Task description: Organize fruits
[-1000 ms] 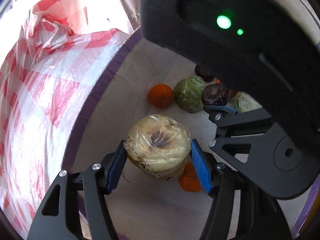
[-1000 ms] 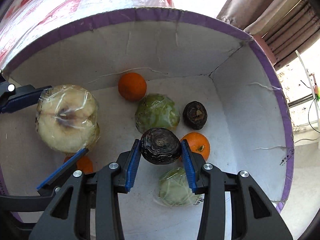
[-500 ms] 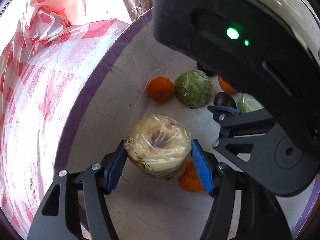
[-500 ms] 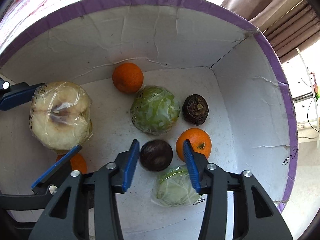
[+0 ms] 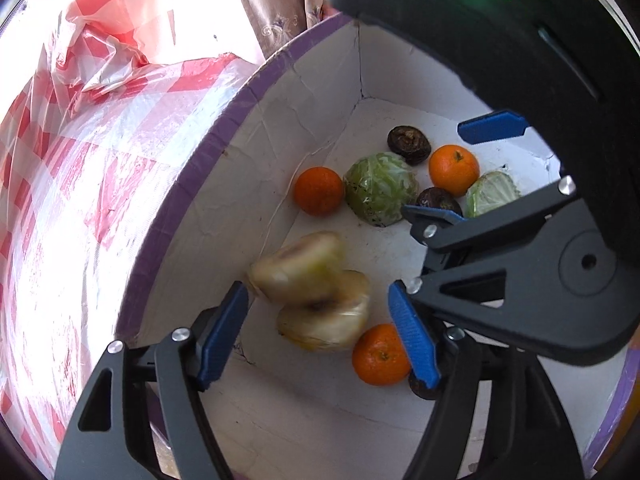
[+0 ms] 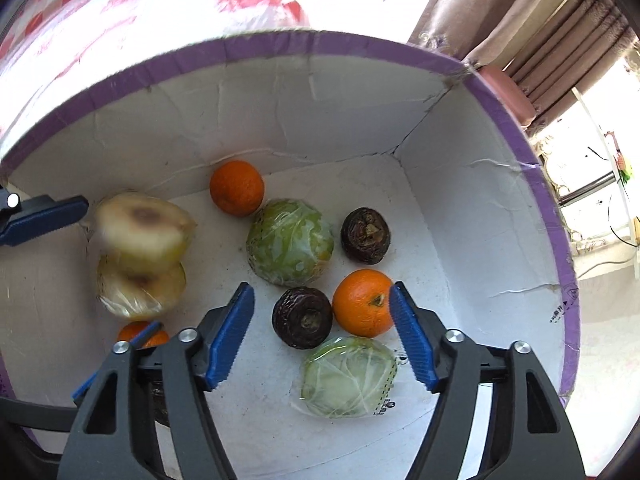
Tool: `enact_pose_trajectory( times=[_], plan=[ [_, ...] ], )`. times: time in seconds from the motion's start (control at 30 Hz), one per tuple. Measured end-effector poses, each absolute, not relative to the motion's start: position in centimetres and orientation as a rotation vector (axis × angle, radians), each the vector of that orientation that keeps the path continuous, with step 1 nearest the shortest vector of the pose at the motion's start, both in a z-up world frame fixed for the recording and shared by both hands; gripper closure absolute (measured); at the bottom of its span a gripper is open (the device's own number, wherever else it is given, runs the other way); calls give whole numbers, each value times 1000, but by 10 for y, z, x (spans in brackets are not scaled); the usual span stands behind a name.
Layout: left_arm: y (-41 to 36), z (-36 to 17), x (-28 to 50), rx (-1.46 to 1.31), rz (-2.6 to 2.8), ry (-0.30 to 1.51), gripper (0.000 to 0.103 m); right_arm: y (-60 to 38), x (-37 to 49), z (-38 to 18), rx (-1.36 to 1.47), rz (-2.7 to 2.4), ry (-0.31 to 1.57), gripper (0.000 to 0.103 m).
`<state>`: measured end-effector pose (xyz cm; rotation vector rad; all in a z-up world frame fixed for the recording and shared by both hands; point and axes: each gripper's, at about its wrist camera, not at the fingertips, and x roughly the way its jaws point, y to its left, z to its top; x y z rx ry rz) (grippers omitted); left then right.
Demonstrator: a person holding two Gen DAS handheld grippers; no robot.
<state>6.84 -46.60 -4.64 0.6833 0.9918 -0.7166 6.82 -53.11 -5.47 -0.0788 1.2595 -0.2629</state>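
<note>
A white box with a purple rim holds the fruit. My right gripper hangs over it, jaws opening, pads touching nothing. Below it on the floor lie a dark wrinkled fruit, an orange and a wrapped green cabbage. Farther back are a bigger wrapped cabbage, a second dark fruit and another orange. My left gripper is opening too. The plastic-wrapped pale fruit is blurred, loose between its pads, dropping beside a third orange.
A red-and-white checked plastic bag lies against the box's left wall outside. A brown curtain hangs behind the box, with a bright window at the right. Bare white floor shows at the box's near side.
My right gripper let go of the dark fruit, which now rests on the box floor. My left gripper opened and the wrapped pale fruit slipped down out of its pads.
</note>
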Motion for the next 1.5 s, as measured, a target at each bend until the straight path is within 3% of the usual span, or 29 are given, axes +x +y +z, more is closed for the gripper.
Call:
enact_pose_trajectory(
  times=[0.1,0.67,0.97,1.5],
  plan=[
    [-459,-39,70,641,-698,980,16,-537,62,-44,-65,-286,1216,27],
    [-379,9,44,152,-822,964,6,-522,-14,38,-57,-538,830,17],
    [-325,10,4,-61,-836,990,2,-485,-71,47,59,-555,772,16],
    [-332,33,-19,105,-746,791,2,-487,-69,40,92,-561,773,17]
  ],
)
